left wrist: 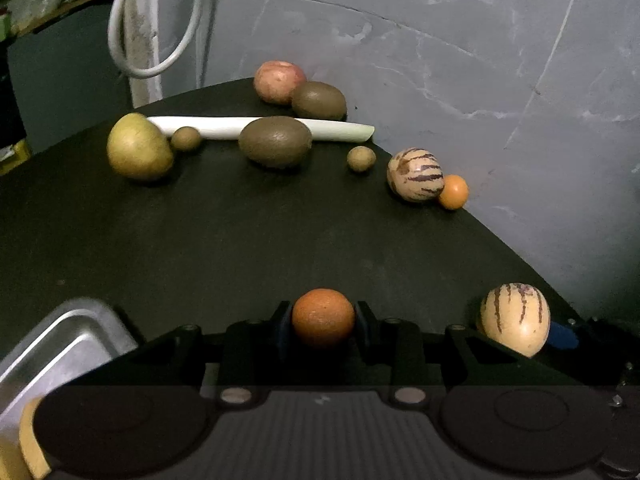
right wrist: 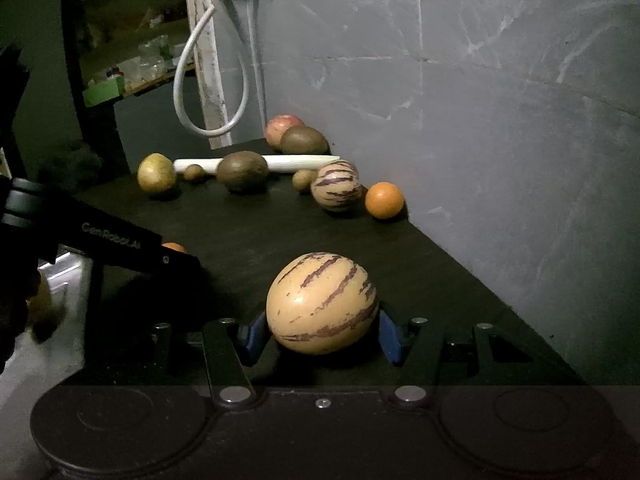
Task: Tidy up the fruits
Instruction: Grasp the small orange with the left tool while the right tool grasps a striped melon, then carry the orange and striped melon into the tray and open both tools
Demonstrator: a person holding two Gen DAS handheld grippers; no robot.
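My left gripper [left wrist: 323, 330] is shut on a small orange [left wrist: 323, 314], with a pad against each side, just above the black table [left wrist: 240, 240]. My right gripper [right wrist: 322, 338] is shut on a tan fruit with purple stripes [right wrist: 322, 300], its blue pads [right wrist: 388, 336] pressed to both sides. In the left wrist view that striped fruit [left wrist: 515, 320] shows at the lower right. In the right wrist view the left gripper's body [right wrist: 120, 242] crosses the left side and hides most of the orange [right wrist: 173, 246].
At the table's far end lie a yellow-green fruit [left wrist: 138, 147], two kiwis [left wrist: 275, 142], a reddish fruit [left wrist: 278, 80], two small brown fruits [left wrist: 361, 159], a white stalk [left wrist: 340, 130], another striped fruit [left wrist: 415, 175] and an orange [left wrist: 453, 192]. A metal tray [left wrist: 60, 340] sits lower left. A grey wall [left wrist: 500, 80] borders the right.
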